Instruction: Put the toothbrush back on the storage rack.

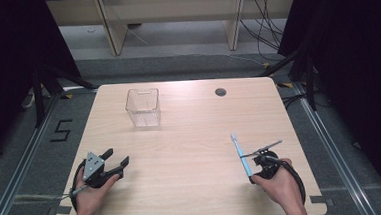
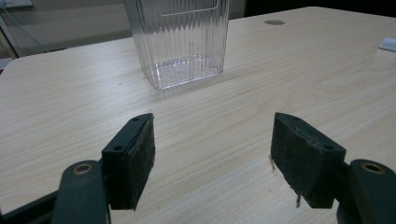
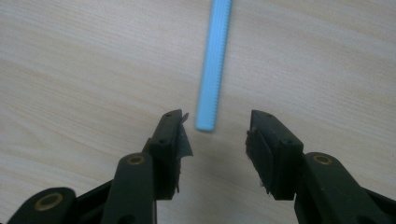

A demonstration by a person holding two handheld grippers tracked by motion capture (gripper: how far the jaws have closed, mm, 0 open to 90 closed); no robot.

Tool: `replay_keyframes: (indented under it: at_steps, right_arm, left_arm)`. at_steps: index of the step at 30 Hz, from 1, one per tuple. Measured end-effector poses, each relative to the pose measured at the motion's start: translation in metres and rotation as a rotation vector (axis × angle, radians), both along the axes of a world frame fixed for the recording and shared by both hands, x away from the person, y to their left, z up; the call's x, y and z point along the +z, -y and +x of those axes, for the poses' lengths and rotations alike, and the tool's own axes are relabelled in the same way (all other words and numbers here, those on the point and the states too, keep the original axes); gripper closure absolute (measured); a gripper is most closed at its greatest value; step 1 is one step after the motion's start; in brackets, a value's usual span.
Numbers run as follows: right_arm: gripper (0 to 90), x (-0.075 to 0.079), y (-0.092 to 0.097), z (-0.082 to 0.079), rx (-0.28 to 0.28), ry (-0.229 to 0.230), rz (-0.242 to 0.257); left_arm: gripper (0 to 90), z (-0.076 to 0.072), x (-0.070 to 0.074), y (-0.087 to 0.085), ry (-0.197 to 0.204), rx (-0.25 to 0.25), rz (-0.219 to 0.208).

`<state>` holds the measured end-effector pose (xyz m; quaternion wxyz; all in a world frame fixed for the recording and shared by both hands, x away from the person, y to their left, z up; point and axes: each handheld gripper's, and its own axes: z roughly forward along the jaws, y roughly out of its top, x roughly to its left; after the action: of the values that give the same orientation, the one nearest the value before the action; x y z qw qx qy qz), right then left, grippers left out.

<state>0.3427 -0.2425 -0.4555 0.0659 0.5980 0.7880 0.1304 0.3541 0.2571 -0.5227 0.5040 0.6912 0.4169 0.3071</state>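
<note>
A blue toothbrush (image 1: 241,156) with a white head lies flat on the wooden table (image 1: 191,152) at the right. My right gripper (image 1: 254,175) hovers over its near handle end, pointing down. In the right gripper view the blue handle (image 3: 214,65) ends just ahead of the gap of that gripper (image 3: 215,140); the jaws stand open and do not touch it. A clear ribbed plastic container (image 1: 142,108) stands upright at the back left. My left gripper (image 1: 116,158) rests low at the front left, open and empty, aimed at the container (image 2: 180,42) from some way off (image 2: 212,154).
A round cable hole (image 1: 220,91) sits in the table's back right part. Bare wood lies between the two grippers. The white toothbrush head (image 2: 388,44) shows at the right edge of the left gripper view. Beyond the table are grey floor, desk legs and cables.
</note>
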Motion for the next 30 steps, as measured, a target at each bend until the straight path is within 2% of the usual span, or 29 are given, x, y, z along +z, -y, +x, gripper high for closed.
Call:
replay_keyframes:
  at_steps: [3,4,5,8,12,13,15,16,19,20,21,24,26,29,30]
  right_arm:
    - [57.2,0.000,0.001,0.004,0.023,0.009,0.003]
    - [58.4,0.003,-0.002,0.007,-0.001,-0.030,0.000]
    - [58.7,0.004,-0.004,0.008,-0.026,-0.048,0.000]
    - [60.4,0.004,-0.003,0.015,0.011,-0.062,-0.003]
    - [62.1,0.004,-0.006,0.020,0.008,-0.086,-0.003]
    - [62.6,0.004,-0.006,0.022,0.022,-0.086,-0.012]
    - [63.5,0.006,-0.008,0.029,0.022,-0.140,0.004]
    - [63.7,0.006,-0.007,0.032,0.042,-0.141,0.012]
    - [64.0,0.007,-0.009,0.037,0.036,-0.162,0.010]
    - [64.2,0.007,-0.009,0.039,0.045,-0.167,0.002]
    - [64.2,0.008,-0.010,0.041,0.041,-0.166,-0.031]
    - [64.2,0.006,-0.013,0.049,0.034,-0.189,-0.016]
    - [64.6,0.004,-0.017,0.055,0.018,-0.179,-0.074]
    - [64.7,0.003,-0.018,0.060,0.029,-0.178,-0.075]
    - [65.1,0.002,-0.020,0.065,0.031,-0.200,-0.083]
  left_arm:
    - [29.9,0.000,0.000,0.000,-0.002,-0.001,-0.002]
    - [29.9,0.000,0.000,0.000,-0.001,-0.002,-0.002]
    - [30.0,0.000,0.000,0.000,-0.001,-0.002,-0.002]
    - [29.9,0.001,0.000,0.001,-0.002,-0.013,0.001]
    - [29.8,0.001,0.000,0.000,-0.002,-0.010,-0.010]
    - [29.8,0.001,0.000,0.000,-0.002,-0.009,-0.015]
    - [29.8,0.001,0.000,0.000,-0.003,-0.009,-0.014]
    - [29.9,0.001,0.000,0.000,-0.002,-0.010,-0.009]
    - [29.9,0.001,0.000,0.000,-0.005,-0.011,-0.006]
    - [29.9,0.001,0.000,0.000,-0.003,-0.010,-0.009]
    - [29.9,0.001,0.000,0.000,-0.004,-0.009,-0.009]
    - [29.9,0.001,0.000,0.000,-0.004,-0.011,-0.007]
    - [29.9,0.001,0.000,0.001,0.000,-0.012,-0.005]
    - [29.9,0.001,0.000,0.001,-0.002,-0.013,-0.004]
    - [29.9,0.001,0.000,0.001,-0.002,-0.013,-0.005]
